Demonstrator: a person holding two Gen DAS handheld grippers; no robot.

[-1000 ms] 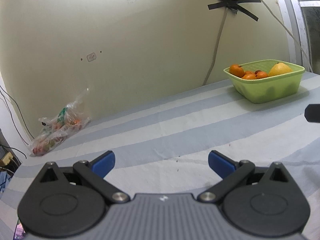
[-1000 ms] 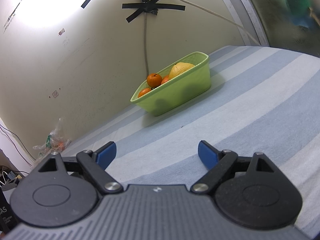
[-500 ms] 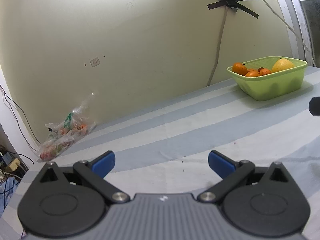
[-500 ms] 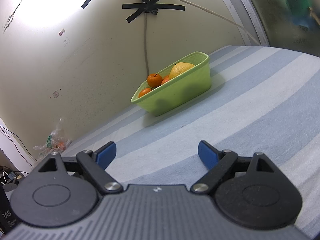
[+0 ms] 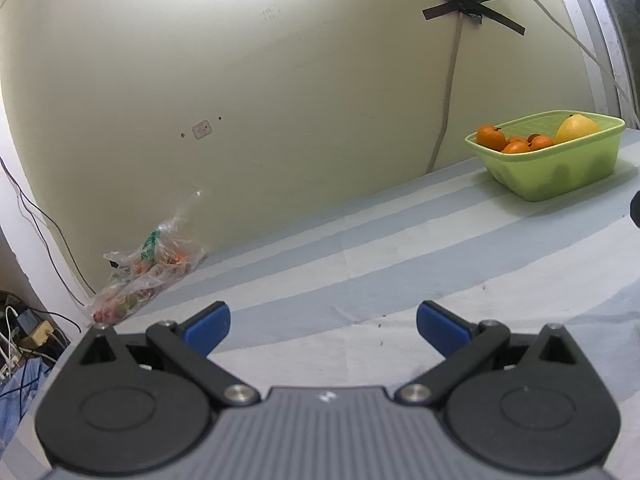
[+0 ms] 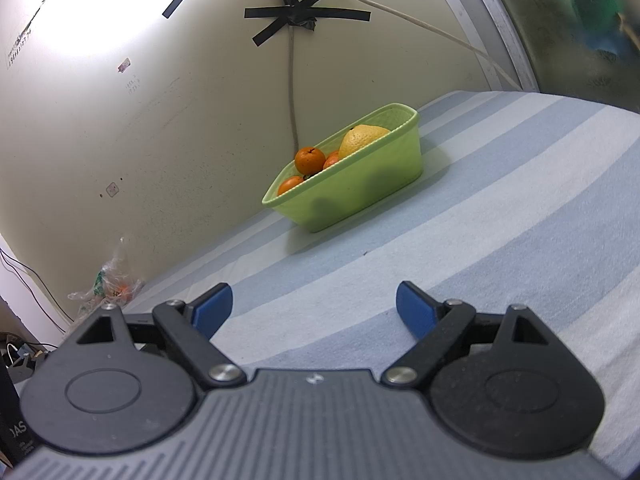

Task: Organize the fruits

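A light green basket (image 5: 560,168) stands at the far right of the striped table, against the wall. It holds several oranges (image 5: 491,137) and a large yellow fruit (image 5: 576,128). In the right wrist view the basket (image 6: 360,188) is straight ahead, with the oranges (image 6: 310,160) and yellow fruit (image 6: 362,140) inside. A clear plastic bag of fruit (image 5: 148,276) lies at the far left by the wall; it also shows in the right wrist view (image 6: 108,288). My left gripper (image 5: 322,324) is open and empty above the table. My right gripper (image 6: 314,308) is open and empty, well short of the basket.
The blue-and-white striped tablecloth (image 5: 400,260) covers the table. A cable taped with black tape (image 6: 296,20) runs down the wall behind the basket. Wires and plugs (image 5: 28,328) hang past the table's left edge. A dark part of the other gripper (image 5: 635,210) shows at the right edge.
My left gripper has swung left: the basket slid toward the right edge and the bag moved inward. The right gripper has stayed almost still.
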